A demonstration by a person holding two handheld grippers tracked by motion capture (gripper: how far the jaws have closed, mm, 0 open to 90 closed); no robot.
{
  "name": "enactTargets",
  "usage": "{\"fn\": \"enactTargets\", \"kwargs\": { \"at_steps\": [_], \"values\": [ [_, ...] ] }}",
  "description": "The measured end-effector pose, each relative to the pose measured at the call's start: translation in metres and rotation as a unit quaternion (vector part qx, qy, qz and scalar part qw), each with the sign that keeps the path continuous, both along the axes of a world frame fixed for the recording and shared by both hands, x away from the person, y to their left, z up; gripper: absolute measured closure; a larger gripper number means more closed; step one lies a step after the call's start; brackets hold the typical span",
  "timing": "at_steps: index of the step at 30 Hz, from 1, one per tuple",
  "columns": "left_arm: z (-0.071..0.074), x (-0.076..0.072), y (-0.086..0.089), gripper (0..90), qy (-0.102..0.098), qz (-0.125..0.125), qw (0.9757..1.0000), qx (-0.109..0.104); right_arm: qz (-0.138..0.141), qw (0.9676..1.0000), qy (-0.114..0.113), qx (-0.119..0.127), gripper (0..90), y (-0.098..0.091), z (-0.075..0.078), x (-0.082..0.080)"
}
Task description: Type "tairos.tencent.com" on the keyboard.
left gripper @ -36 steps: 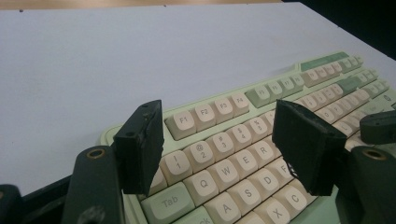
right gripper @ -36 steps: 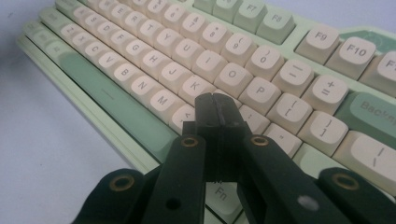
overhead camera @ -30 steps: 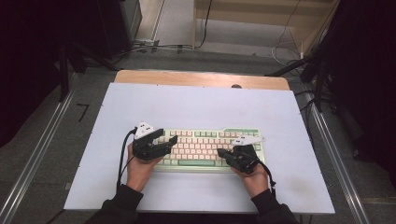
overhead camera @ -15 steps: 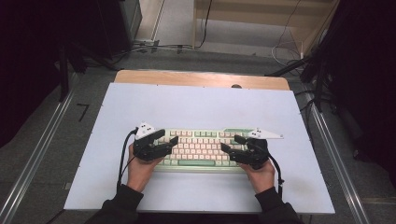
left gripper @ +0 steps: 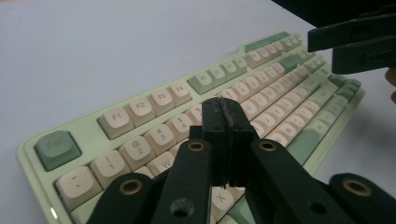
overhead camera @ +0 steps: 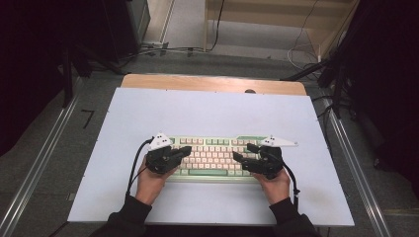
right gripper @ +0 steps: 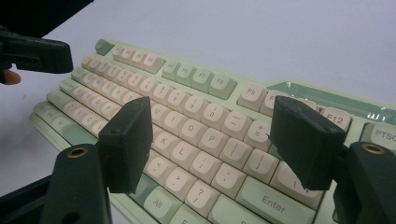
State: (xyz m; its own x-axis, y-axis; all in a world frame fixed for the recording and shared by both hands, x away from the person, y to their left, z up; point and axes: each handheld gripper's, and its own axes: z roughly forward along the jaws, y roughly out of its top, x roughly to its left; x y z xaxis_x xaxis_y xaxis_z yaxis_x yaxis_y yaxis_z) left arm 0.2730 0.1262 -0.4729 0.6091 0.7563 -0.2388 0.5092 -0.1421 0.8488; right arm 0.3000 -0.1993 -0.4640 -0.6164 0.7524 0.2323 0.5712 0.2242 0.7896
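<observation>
Keyboard (overhead camera: 212, 157) lies near the front edge of the white table (overhead camera: 207, 111), flat, long side toward the person. Left gripper (overhead camera: 184, 151) is clenched with nothing between the jaws, tips hovering over the upper-left letter and number rows; in the left gripper view (left gripper: 227, 122) the pads meet flush. Right gripper (overhead camera: 243, 153) is spread wide and empty, jaws hanging over the right-side keys near Enter (right gripper: 212, 140).

Step in hand looks like key pressing with the closed left tips. To do it well: keep the jaws shut so they act as one narrow point, come straight down on a single keycap centre, avoid clipping neighbours, lift clean. Keep the right gripper clear above the keys so it presses nothing by accident.

Versus the earlier frames: left jaws have just been closing, nothing caught between them. Right jaws went from shut to wide. Keyboard has not shifted; both hands sit about where they were.
</observation>
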Motion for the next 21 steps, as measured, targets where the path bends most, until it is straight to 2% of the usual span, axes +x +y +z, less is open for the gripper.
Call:
{"fn": "enactTargets", "kwargs": {
  "at_steps": [9,21],
  "values": [
    [-0.001,-0.003,-0.002,90.0,0.011,-0.016,0.9998,0.008,0.0,1.0,0.001,-0.005,29.5,0.002,-0.001,0.0],
    [-0.008,-0.005,-0.012,90.0,0.025,-0.033,0.9986,0.032,0.001,1.0,0.002,-0.005,30.1,0.003,-0.002,0.0]
  ]
}}
